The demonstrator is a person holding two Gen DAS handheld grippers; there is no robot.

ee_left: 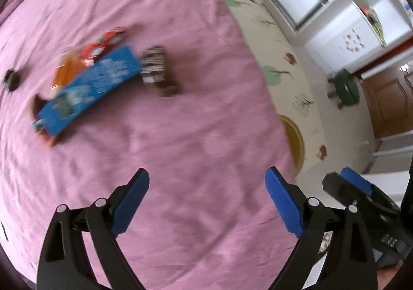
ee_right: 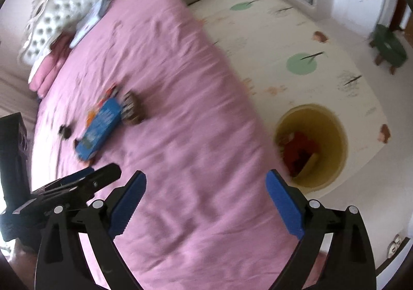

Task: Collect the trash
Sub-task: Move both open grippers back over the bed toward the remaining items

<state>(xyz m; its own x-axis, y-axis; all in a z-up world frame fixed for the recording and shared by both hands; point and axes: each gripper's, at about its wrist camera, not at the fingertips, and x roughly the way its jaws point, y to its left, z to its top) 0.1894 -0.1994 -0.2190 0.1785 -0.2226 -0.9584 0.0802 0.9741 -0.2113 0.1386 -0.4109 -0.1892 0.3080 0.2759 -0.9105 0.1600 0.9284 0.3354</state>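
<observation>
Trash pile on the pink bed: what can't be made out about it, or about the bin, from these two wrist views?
- Print on the blue box: motion blur in both views.
- Red and orange wrappers: partly under the box, count unclear.
- Small dark item: blurred, unidentifiable.
- Yellow bin: bed edge cuts it in the left wrist view; contents blurred in the right.
- Both the left gripper and the right gripper are open and empty.

The right claw (ee_right: 206, 202) gapes empty above the pink bedspread (ee_right: 180, 109), yellow bin (ee_right: 333, 135) just beside the bed.

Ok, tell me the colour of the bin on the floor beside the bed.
Yellow bin; right wrist view shows it best.
</observation>
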